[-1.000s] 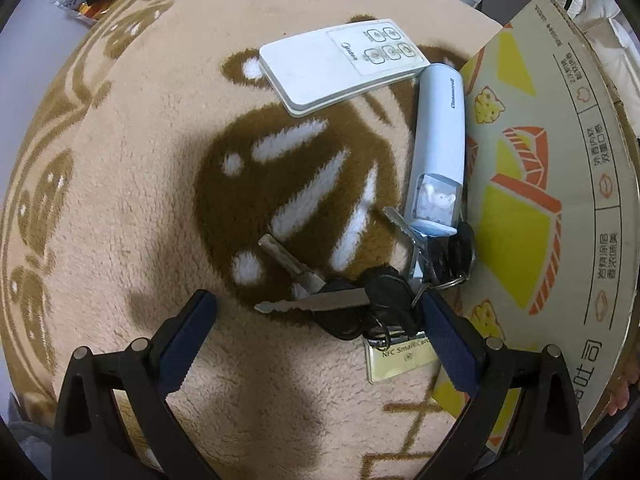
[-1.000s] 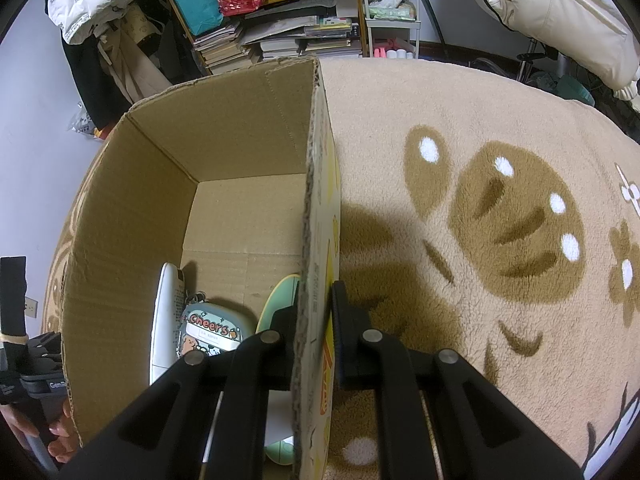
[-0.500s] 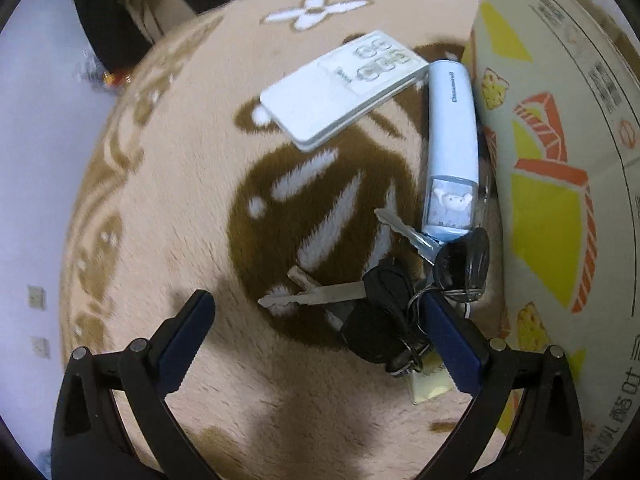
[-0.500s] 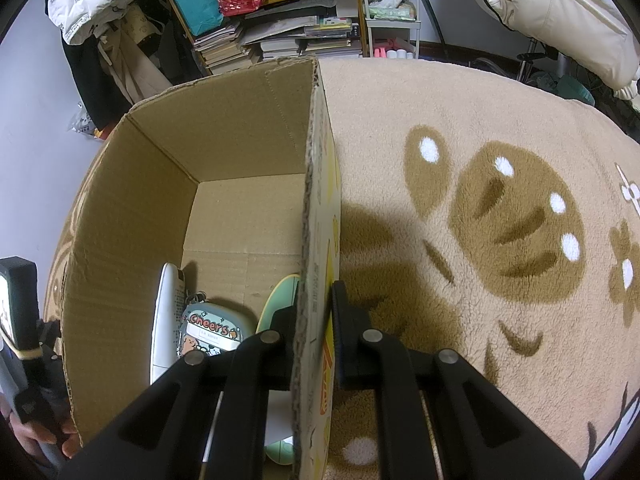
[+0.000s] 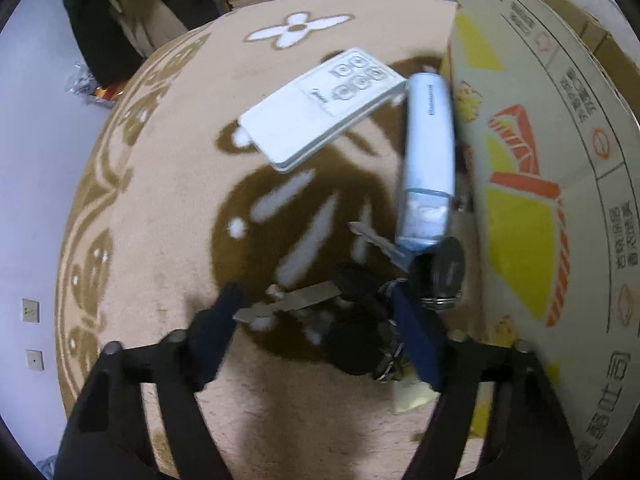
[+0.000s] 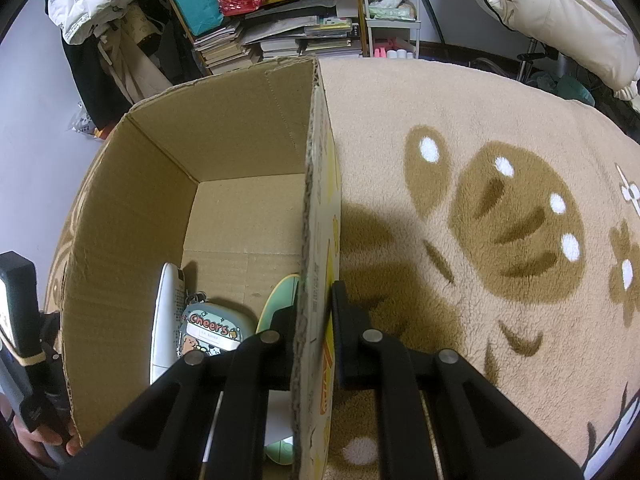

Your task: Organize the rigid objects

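Because the bunch of keys (image 5: 360, 320) is a loose cluster of stiff metal blades, black plastic heads and rings, it should be light but floppy, and likely to swing or slip if taken by a single blade. The bulky black heads in the middle look the surest place to hold. It lies on the rug (image 5: 168, 208) just beside the printed outer wall of the cardboard box (image 5: 532, 208), with a white remote (image 5: 320, 112) and a pale blue tube (image 5: 428, 160) beyond it, the tube alongside that wall. The left gripper (image 5: 320, 320) is tilted down over the keys, its fingers (image 5: 416, 336) spread apart to either side of the bunch; motion blur makes it hard to say whether they touch it. Across the box, the right gripper (image 6: 316, 312) is level and low, its fingers pinched on the box's near wall, one inside and one outside. Inside the box lie a white remote, a "Cheers" tin (image 6: 212, 332) and a green oval item.
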